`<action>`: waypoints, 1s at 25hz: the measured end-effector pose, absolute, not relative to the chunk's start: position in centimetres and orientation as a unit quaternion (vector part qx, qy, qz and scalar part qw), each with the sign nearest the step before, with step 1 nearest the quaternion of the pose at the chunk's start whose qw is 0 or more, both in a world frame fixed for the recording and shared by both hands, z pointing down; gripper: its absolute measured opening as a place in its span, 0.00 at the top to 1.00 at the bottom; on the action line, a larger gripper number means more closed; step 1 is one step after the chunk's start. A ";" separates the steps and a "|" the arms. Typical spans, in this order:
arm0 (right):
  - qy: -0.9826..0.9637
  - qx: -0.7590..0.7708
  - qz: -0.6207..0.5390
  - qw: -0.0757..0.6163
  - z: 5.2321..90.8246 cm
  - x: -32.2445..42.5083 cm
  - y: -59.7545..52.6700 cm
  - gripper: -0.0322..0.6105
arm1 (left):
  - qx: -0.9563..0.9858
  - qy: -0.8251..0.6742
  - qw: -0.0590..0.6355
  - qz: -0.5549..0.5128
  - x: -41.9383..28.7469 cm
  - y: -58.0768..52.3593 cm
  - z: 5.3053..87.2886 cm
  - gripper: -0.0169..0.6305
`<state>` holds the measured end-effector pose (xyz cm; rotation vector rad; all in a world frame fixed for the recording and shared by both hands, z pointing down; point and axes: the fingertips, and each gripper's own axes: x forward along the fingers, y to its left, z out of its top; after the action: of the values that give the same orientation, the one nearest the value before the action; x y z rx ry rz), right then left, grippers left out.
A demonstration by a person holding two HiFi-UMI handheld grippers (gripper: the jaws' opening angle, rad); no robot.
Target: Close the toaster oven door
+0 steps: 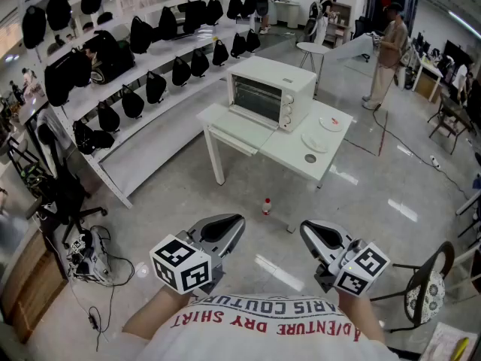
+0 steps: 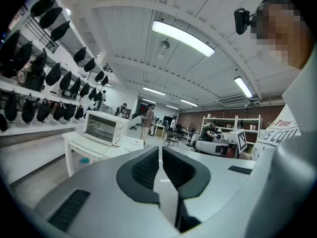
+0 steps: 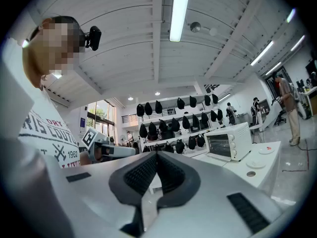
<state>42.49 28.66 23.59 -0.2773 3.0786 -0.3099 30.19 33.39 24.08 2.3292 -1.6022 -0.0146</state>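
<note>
The toaster oven (image 1: 272, 83) stands on a white table (image 1: 288, 153) in the middle of the room, well apart from the person who holds the grippers. Its door (image 1: 242, 134) is open: it is folded down flat in front of the oven and reaches toward the table's near left edge, so the wire rack inside can be seen. To the right of the oven, on the same table, lie two white plates, one with a small red mark (image 1: 329, 123) and one plain (image 1: 314, 141), and near the table's edge there is a small round thing (image 1: 310, 158) that I cannot identify. On the floor in front of the table stands a small bottle (image 1: 266, 206) with a red cap.

At the left a long white shelf rack (image 1: 161, 130) carries rows of black bags (image 1: 155, 86). Another person (image 1: 389, 57) stands farther back at the right, near a small round table (image 1: 311, 47).

Close to the camera, the left gripper (image 1: 232, 223) and the right gripper (image 1: 311, 232) are held side by side in front of the person's printed shirt (image 1: 274, 326), both pointing toward the table. The jaws of each one are pressed together, with nothing between them.
</note>
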 end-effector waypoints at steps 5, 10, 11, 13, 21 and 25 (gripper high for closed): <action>0.991 -0.096 -0.093 0.024 23.7 42.8 28.0 0.91 | 0.812 -0.564 0.148 -0.005 30.5 33.2 24.3 0.91; 0.991 -0.093 -0.088 0.026 23.7 42.9 27.8 0.91 | 0.811 -0.565 0.150 0.000 30.8 33.0 24.6 0.91; 0.991 -0.093 -0.088 0.027 23.8 42.9 27.6 0.91 | 0.811 -0.565 0.150 0.001 30.7 32.8 24.7 0.91; 0.991 -0.093 -0.091 0.029 23.9 42.7 27.3 0.91 | 0.811 -0.566 0.150 0.002 30.6 32.5 24.8 0.91; 0.989 -0.095 -0.115 0.010 26.2 40.4 25.1 0.91 | 0.805 -0.570 0.163 -0.001 28.6 30.7 26.5 0.91; 0.988 -0.094 -0.123 0.002 27.2 38.2 23.0 0.91 | 0.801 -0.574 0.169 -0.003 26.2 28.8 27.4 0.91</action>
<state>38.17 23.02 27.24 -0.2958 3.0999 -0.3848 26.24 28.78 27.40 2.2771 -1.6321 -0.0088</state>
